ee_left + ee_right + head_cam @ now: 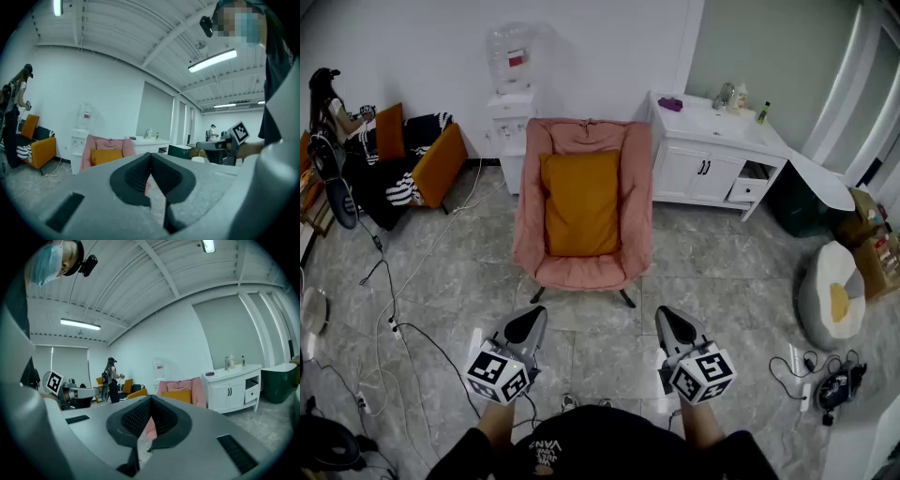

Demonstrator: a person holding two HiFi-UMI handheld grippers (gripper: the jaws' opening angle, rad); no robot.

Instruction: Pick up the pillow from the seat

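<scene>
Two tools are shut with nothing between their jaws: the left gripper (pixel 531 320) and the right gripper (pixel 667 318) hang side by side over the grey floor, in front of the pink armchair (pixel 637 220) and well apart from it. They touch no object. An orange pillow (pixel 581 202), rectangular and smooth, stands upright in the armchair, leaning against its back with the lower edge on the seat. Only the head view shows the whole pillow, and also the black cables (pixel 412 328) on the floor to the left of the armchair. The right gripper view shows a standing person (pixel 111 380) left of the armchair, by an orange sofa (pixel 136 393). Just right of the armchair stands a white cabinet (pixel 712 159).
</scene>
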